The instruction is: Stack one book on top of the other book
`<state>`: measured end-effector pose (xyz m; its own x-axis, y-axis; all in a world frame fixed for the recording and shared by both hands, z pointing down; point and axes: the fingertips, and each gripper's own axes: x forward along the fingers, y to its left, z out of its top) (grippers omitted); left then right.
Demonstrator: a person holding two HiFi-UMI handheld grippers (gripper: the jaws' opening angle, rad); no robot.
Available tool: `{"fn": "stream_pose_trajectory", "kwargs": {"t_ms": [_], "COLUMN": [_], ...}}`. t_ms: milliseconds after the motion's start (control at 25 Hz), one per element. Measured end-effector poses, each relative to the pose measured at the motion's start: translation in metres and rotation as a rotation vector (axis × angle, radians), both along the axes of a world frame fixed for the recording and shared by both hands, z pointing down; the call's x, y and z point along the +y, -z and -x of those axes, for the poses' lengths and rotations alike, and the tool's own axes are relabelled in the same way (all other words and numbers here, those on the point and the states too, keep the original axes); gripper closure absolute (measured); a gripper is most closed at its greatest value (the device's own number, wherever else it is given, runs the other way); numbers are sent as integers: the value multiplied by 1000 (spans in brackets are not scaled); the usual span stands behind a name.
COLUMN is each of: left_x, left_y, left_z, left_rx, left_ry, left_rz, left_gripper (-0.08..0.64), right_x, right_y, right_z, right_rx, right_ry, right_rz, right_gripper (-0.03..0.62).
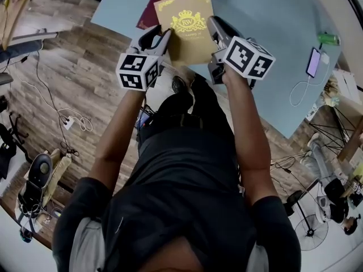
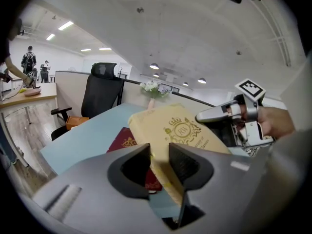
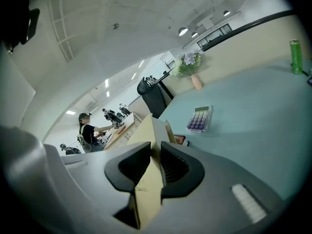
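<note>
Your left hand-held gripper (image 1: 163, 39) and right hand-held gripper (image 1: 214, 30) both pinch the gold book (image 1: 186, 30); hold it level and lower it squarely onto the red book (image 1: 152, 9).

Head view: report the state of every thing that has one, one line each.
Gold crested hardcover book, closed, tilted, gripped at both side edges.
Maroon hardcover book, closed, flat on the pale blue table.
Left gripper, shut on that gold book.
Right gripper, shut on that gold book.
Smartphone, screen lit.
</note>
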<state>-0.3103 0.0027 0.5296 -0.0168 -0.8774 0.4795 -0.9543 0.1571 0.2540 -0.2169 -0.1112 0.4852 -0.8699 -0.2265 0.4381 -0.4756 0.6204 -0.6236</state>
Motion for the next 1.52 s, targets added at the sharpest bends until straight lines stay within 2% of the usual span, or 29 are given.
{"fn": "stream_pose_trajectory", "kwargs": {"t_ms": [120,160,200,280,360,440,520,600,680,760,840,920,1040,1160,1240,1360,1520], "left_x": [-4,-9,-16,-34,-46,-48,-48,-47,-36,-18,5,27,44,47,47,45,34], "left_y": [1,4,7,3,-16,-30,-30,-24,-21,-27,-41,-53,-60,-62,-64,-64,-62], "left_z": [9,6,-2,-19,-19,1,20,36,55,74,88,95,92,87,87,90,97], "left_rx": [14,13,2,-64,-123,-122,-127,-90,-44,-20,-7,17,93,200,238,238,201], "left_ry": [5,-22,-64,-152,-192,-168,-149,-115,-50,21,90,155,224,264,283,288,263], "left_rz": [-12,-31,-48,-43,-1,24,19,-1,-5,25,76,109,94,67,52,45,58], "left_gripper": [385,461,468,468,479,479,477,477,477,477,446,355,344,344,344,344,345], "right_x": [-1,4,13,28,28,23,18,16,16,15,15,19,27,28,29,28,24], "right_y": [-4,-6,-9,-23,-53,-78,-85,-85,-87,-88,-90,-92,-97,-99,-99,-99,-98], "right_z": [16,24,35,56,71,82,87,91,96,102,107,113,121,127,129,128,123], "right_rx": [-7,-17,-28,-8,65,125,144,146,139,136,138,138,157,171,166,166,164], "right_ry": [26,51,79,109,93,101,130,163,190,216,248,290,364,411,431,422,347], "right_rz": [16,36,59,67,47,46,43,36,44,49,51,64,68,71,82,102,131], "right_gripper": [528,538,582,583,580,577,578,578,577,575,557,526,509,508,506,508,508]}}
